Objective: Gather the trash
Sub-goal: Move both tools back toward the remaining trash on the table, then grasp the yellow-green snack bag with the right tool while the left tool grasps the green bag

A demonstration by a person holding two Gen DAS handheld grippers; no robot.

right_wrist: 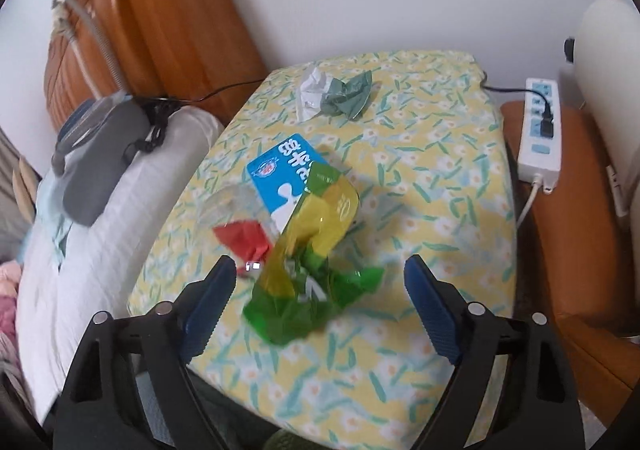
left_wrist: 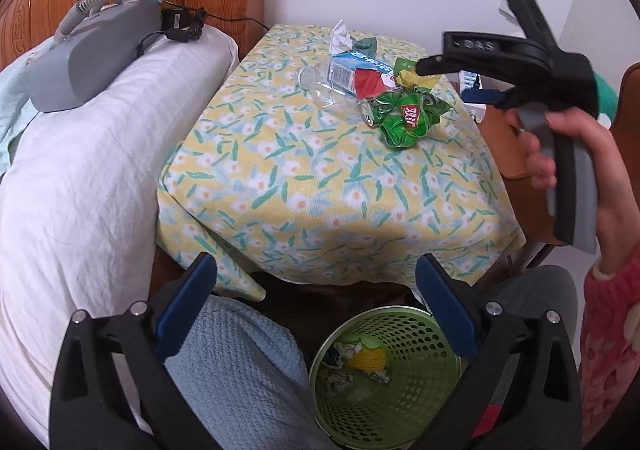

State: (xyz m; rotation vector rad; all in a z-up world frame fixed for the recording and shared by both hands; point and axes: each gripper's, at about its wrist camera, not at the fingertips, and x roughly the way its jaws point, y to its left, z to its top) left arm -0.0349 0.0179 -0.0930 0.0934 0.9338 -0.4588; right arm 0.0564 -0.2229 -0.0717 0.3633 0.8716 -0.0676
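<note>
Left wrist view: we hold left claw (left_wrist: 316, 306) wide open, empty, over green basket (left_wrist: 424, 334) with scraps inside. Trash heap lies on floral desk (left_wrist: 304, 186): green wrapper (left_wrist: 404, 114), clear bottle (left_wrist: 320, 84). Right claw (left_wrist: 460, 80) hovers beside heap, gripped by hand (left_wrist: 568, 154).

Right wrist view: we see right claw (right_wrist: 320, 300) open, pads clear of blurred green-yellow wrapper (right_wrist: 312, 270) between them. Crumpled paper (right_wrist: 316, 88) lies at desk's far edge. Power strip (right_wrist: 540, 130) sits off right.
</note>
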